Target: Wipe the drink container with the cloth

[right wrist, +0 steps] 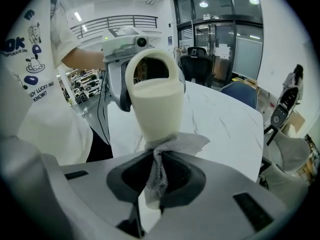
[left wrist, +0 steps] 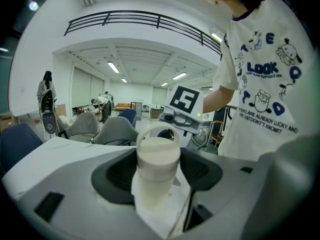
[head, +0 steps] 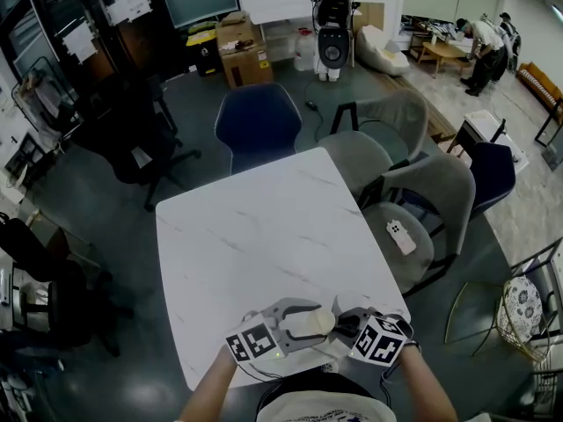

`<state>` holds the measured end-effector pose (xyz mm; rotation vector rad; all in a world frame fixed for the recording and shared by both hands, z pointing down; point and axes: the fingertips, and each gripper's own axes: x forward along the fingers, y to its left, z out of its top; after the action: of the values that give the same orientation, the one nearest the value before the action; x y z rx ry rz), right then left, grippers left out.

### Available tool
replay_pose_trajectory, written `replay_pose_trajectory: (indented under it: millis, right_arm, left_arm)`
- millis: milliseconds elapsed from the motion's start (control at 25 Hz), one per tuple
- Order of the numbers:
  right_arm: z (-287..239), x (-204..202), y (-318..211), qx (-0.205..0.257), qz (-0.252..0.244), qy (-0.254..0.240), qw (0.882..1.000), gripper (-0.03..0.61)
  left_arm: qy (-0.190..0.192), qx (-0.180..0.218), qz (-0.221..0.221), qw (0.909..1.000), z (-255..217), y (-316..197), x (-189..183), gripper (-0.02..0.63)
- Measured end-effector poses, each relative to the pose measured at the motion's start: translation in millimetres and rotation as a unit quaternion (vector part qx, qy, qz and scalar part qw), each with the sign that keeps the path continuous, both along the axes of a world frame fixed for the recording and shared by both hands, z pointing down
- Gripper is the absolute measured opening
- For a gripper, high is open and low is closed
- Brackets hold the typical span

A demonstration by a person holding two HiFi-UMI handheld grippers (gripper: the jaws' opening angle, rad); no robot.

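The drink container is a cream bottle with a loop-handled lid. It hangs over the near edge of the white table. My left gripper is shut on its body. In the left gripper view the bottle stands upright between the jaws of the left gripper, with white cloth below it. My right gripper faces it from the right. In the right gripper view the right gripper is shut on a grey mesh cloth, which is pressed against the lower part of the bottle.
A dark blue chair stands at the table's far end, and grey chairs line its right side. On one seat lies a white phone-like object. A black office chair is at the far left. People stand far off at the back right.
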<state>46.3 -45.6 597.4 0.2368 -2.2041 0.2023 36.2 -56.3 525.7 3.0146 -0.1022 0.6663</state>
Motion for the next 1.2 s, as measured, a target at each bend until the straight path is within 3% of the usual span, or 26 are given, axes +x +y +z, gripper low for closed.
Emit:
replay_pose_trajectory:
  millis: [600, 720, 960, 1200]
  right_arm:
    - [41.6, 0.3, 2.5, -0.022, 0.039, 0.013, 0.999, 0.046]
    - [48.3, 0.2, 2.9, -0.031, 0.048, 0.011, 0.998, 0.046]
    - [56.6, 0.4, 3.0, -0.037, 0.056, 0.01, 0.998, 0.046]
    - [60.8, -0.5, 4.3, -0.041, 0.058, 0.013, 0.997, 0.047]
  left_arm:
    - [-0.008, 0.022, -0.035, 0.9991, 1.5, -1.1, 3.2, 0.279]
    - [-0.005, 0.024, -0.079, 0.9966, -0.2, -2.3, 2.5, 0.279]
    - [0.052, 0.013, -0.185, 0.9814, -12.1, -6.5, 3.9, 0.279]
    - [0.047, 0.022, -0.255, 0.9654, -12.1, -8.0, 0.9, 0.279]
